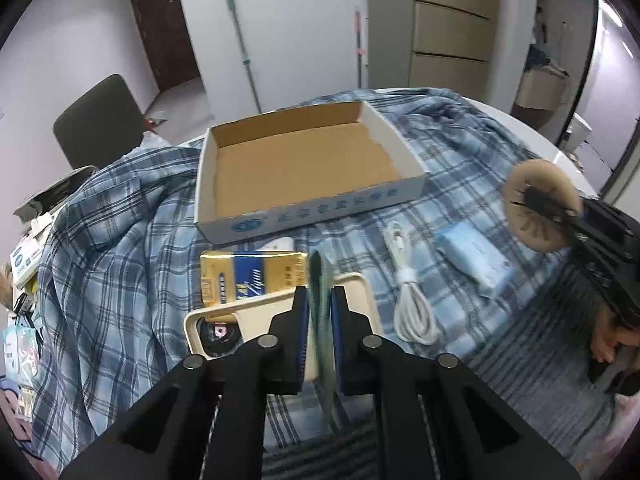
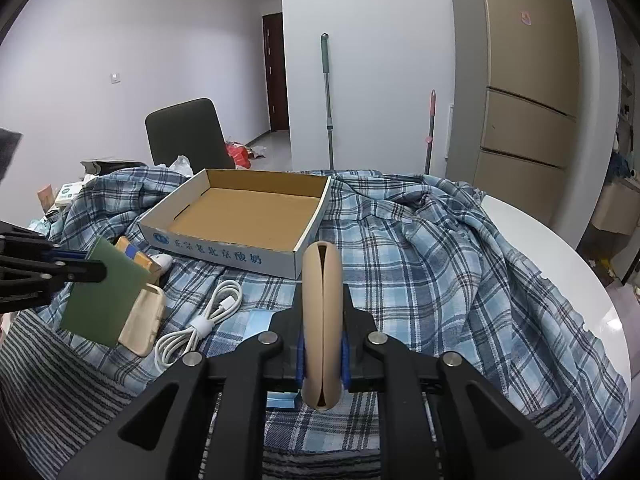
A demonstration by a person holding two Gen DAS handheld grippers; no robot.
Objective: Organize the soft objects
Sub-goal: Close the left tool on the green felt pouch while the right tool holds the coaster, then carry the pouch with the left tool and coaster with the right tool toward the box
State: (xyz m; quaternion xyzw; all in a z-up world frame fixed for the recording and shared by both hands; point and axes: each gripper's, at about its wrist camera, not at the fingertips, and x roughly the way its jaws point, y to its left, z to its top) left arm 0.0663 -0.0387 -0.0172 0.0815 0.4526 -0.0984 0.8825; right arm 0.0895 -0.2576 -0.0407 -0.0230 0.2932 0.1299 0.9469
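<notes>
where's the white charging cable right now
The white charging cable lies coiled on the plaid cloth in front of the cardboard box, between the beige phone case and the light blue packet.

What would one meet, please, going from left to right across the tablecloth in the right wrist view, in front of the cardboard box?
Green card in the left gripper → beige phone case → white cable → tan round pad in the right gripper.

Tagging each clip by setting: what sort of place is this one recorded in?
Most likely a lived-in home, probably a dining area. A tall fridge stands by the wall, mop handles lean nearby, and a round white table is draped with plaid cloth.
</notes>
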